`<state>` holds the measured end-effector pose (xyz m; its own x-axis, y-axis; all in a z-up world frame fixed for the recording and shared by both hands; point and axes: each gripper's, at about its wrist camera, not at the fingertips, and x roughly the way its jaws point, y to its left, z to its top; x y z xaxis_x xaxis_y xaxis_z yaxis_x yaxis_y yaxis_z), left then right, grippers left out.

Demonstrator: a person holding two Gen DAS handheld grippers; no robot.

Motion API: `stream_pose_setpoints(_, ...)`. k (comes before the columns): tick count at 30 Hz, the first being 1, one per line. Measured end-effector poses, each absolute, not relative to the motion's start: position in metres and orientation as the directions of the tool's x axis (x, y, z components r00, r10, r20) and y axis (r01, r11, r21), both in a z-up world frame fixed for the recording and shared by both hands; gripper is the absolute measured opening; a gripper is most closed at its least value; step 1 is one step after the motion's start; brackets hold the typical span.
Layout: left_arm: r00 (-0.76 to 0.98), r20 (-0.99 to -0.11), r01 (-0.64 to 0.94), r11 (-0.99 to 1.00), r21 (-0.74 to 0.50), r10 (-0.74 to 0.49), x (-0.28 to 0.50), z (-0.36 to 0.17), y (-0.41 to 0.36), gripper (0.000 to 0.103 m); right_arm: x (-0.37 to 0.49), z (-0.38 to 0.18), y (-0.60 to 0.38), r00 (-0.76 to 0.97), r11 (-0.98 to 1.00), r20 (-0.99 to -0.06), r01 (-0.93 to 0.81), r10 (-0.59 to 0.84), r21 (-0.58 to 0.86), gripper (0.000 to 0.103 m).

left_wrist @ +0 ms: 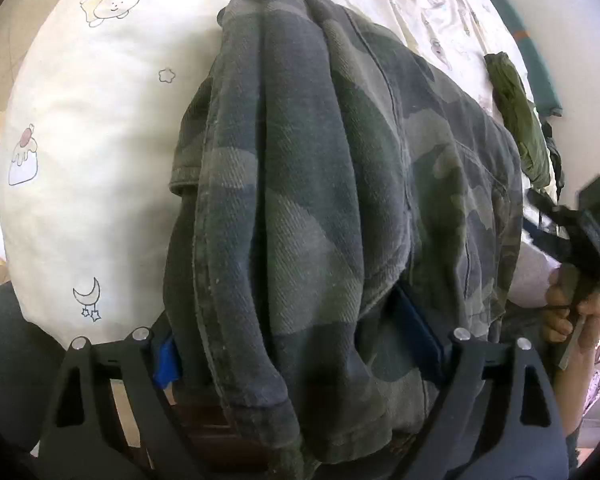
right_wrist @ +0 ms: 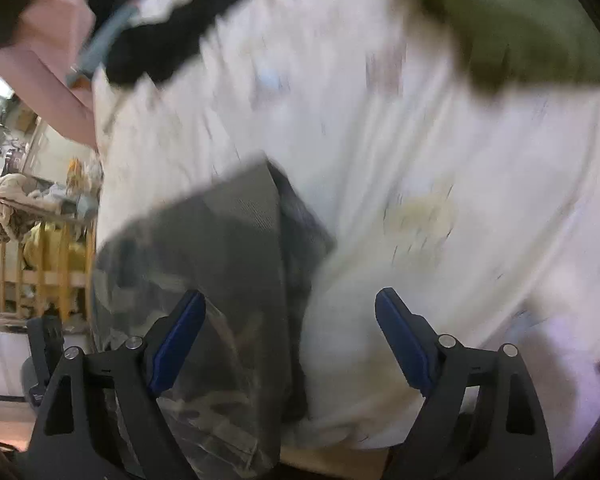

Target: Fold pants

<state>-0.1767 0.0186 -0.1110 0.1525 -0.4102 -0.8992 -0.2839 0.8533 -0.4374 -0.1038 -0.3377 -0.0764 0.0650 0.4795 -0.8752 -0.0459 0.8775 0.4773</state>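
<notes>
Left gripper point(left_wrist: 300, 344) hangs over the camouflage pants point(left_wrist: 320, 200), jaws wide, a bunched fold of the cloth between the blue pads point(left_wrist: 166, 364); I judge the pads are not pressing it, though the right pad is partly hidden. The pants lie in a thick, half-folded heap on the cream printed sheet point(left_wrist: 92, 152), near its front edge. To fold well, I should close on the whole doubled edge, not one layer, and carry it across flat. An olive garment point(left_wrist: 516, 108) lies beyond, at the right. Right gripper point(right_wrist: 290, 340) is spread wide too and holds nothing; a corner of the pants sits under its left finger, that view blurred. No containers close by; something like a basket far left, contents unclear.
</notes>
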Motion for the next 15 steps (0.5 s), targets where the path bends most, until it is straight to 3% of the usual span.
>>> stream_pose_setpoints(6,0.174,-0.889,-0.270,0.848,-0.457,-0.424,-0.178,-0.115,0.021,0.090,-0.115,-0.110,-0.318,-0.007,0.826,-0.833,-0.130,0.553,0.549,0.090)
stream_pose_setpoints(12,0.187,-0.877,-0.260,0.838,-0.479,-0.443,-0.182,-0.119,0.025,0.092,-0.156,-0.109,-0.311,-0.122,0.699,-0.710,-0.123,0.694,0.704,0.089)
stream_pose_setpoints(13,0.177,-0.882,-0.249,0.847,-0.469,-0.436,-0.180,-0.119,0.023,0.092,-0.166,-0.112,-0.302,-0.173,0.694,-0.705,-0.127,0.687,0.708,0.089)
stream_pose_setpoints(15,0.159,-0.890,-0.237,0.858,-0.455,-0.428,-0.181,-0.120,0.020,0.092,-0.180,-0.119,-0.291,-0.154,0.778,-0.799,-0.180,0.582,0.602,0.089)
